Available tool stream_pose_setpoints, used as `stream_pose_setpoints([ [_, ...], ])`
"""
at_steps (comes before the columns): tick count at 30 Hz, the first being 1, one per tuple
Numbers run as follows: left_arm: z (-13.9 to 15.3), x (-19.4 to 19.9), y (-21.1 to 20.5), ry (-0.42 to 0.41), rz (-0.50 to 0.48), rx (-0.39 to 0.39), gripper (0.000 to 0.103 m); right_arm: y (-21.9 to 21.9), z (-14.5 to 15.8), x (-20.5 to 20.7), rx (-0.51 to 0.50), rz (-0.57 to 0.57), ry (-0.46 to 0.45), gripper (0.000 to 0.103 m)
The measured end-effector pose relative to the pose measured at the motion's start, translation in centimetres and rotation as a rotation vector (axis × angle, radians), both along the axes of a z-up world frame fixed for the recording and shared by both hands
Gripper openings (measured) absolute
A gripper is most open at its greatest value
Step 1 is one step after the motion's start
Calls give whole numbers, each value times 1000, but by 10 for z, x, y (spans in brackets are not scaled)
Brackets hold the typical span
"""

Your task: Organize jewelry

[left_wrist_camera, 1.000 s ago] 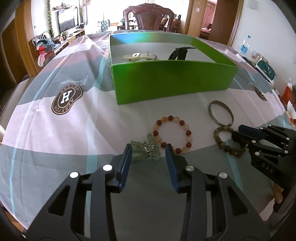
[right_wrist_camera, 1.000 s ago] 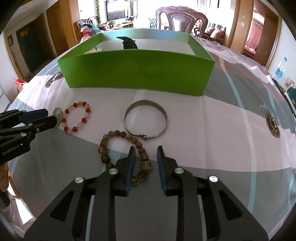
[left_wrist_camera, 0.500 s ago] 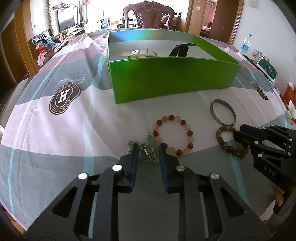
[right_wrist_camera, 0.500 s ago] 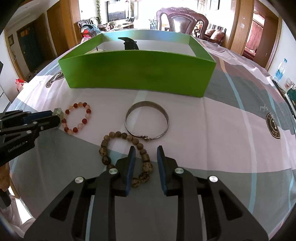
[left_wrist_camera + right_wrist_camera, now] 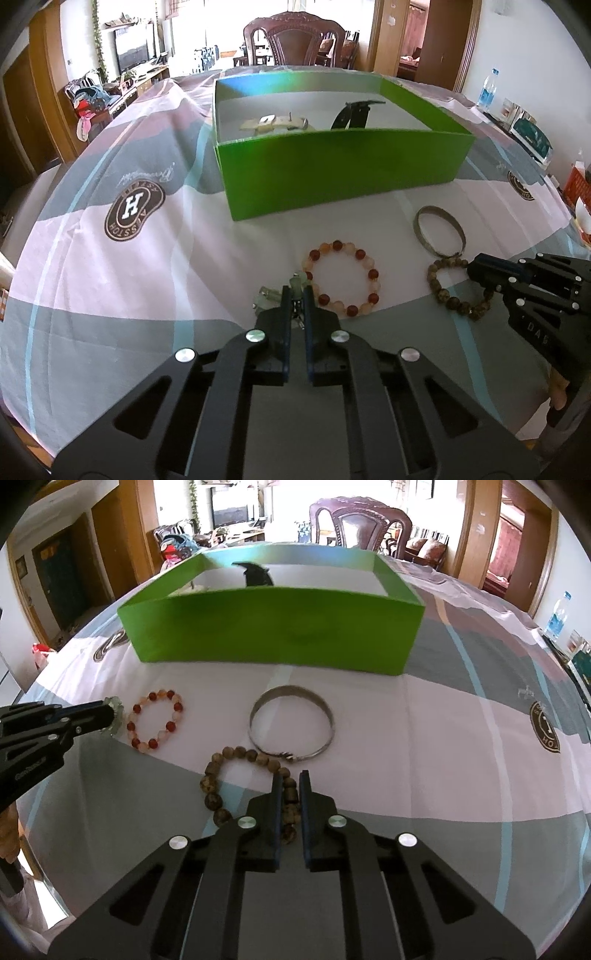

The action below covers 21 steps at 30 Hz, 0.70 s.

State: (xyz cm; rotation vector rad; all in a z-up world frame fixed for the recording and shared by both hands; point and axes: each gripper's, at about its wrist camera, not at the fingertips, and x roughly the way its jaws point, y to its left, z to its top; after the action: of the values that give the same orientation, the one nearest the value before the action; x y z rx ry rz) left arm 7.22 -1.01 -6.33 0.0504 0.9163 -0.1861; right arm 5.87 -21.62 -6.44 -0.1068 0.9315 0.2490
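Observation:
My left gripper (image 5: 296, 293) is shut on a pale green stone bracelet (image 5: 267, 295) that lies on the tablecloth; it also shows in the right wrist view (image 5: 115, 710). My right gripper (image 5: 288, 781) is shut on a brown wooden bead bracelet (image 5: 218, 775), which also shows in the left wrist view (image 5: 448, 295). A red and peach bead bracelet (image 5: 341, 278) and a silver bangle (image 5: 291, 723) lie between them. The green box (image 5: 332, 177) stands behind, holding a cream watch (image 5: 275, 123) and a black strap (image 5: 354, 114).
The table has a pink, grey and white cloth (image 5: 129, 258) with a brown H logo (image 5: 133, 210). A wooden chair (image 5: 295, 44) stands at the far end. A water bottle (image 5: 487, 90) and packets stand at the far right edge.
Both grippers have closed: the left jaws narrowed onto the green stone bracelet, the right jaws narrowed onto the wooden bead bracelet. Both views sit slightly closer to the table.

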Motion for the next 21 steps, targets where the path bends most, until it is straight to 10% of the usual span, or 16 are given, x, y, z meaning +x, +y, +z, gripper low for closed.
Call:
stream_pose_setpoints([
  [21, -3, 2, -2, 10, 3, 4, 7, -23, 2, 0, -11, -74, 3, 9],
])
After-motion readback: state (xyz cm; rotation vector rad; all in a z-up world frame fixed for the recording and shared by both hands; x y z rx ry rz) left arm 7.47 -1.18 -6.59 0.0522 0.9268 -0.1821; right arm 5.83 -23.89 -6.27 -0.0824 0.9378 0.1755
